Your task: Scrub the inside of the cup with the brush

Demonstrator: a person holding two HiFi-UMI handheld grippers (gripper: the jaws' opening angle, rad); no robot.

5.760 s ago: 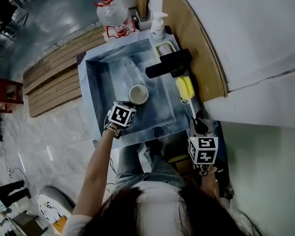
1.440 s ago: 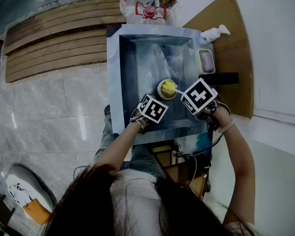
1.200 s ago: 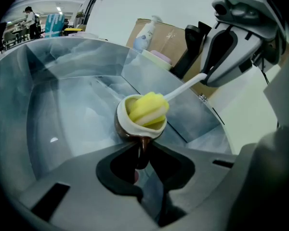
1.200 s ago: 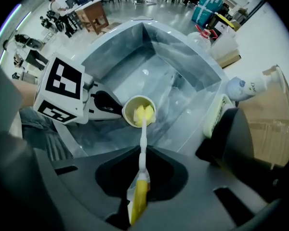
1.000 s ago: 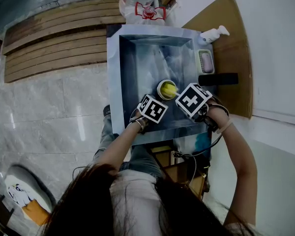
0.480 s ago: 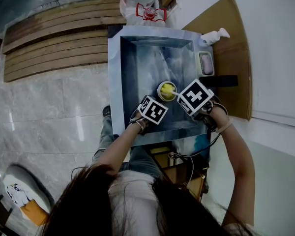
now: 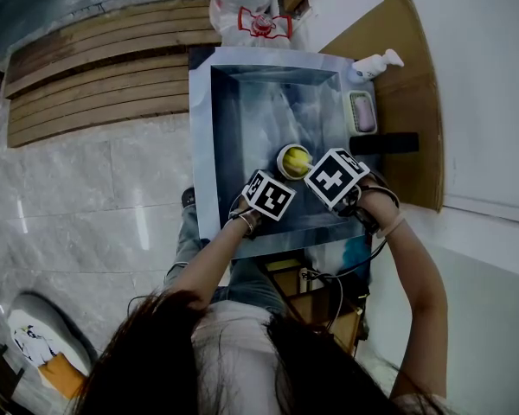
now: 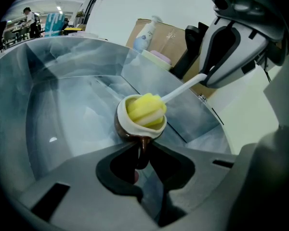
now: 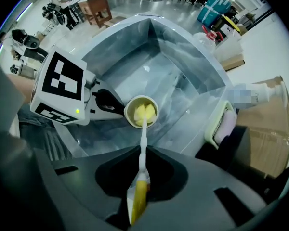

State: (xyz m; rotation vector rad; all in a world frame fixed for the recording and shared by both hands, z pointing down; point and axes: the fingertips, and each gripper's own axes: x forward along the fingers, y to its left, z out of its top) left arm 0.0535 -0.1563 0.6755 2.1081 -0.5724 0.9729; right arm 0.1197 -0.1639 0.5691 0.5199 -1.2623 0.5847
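left gripper (image 8: 141, 152): clamped on the brown handle of the cup (image 8: 124, 131), one pad pressed on each side; low inside the sink (image 7: 201, 128), close to its front wall
right gripper (image 9: 140, 173): closed tight on the yellow end of the brush (image 9: 143, 138) handle; above and to the right of the cup, just beside the left gripper
cup: inside the sink, toward the front right of the basin; white rim, brown outside, mouth turned up toward the right gripper; resting on the basin floor or lifted just off it, impossible to tell
brush: thin white stem running from the right gripper straight into the cup; yellow sponge head inside the cup mouth, filling most of it and poking a little over the rim
sink: steel, rectangular, deep, with a pale sheen on the walls and floor
soap dish (image 7: 362, 111): on the right rim of the sink, pale tray with a pinkish bar in it
black tap (image 7: 389, 143): just in front of the soap dish, on the right side
pump bottle (image 7: 374, 63): white, at the far right corner of the sink, on the wooden counter (image 7: 406, 50)
plastic bag (image 7: 246, 7): behind the far edge of the sink, clear, with a red and white piece on it
person: both forearms reaching into the basin from the front, dark hair at the bottom of the head view
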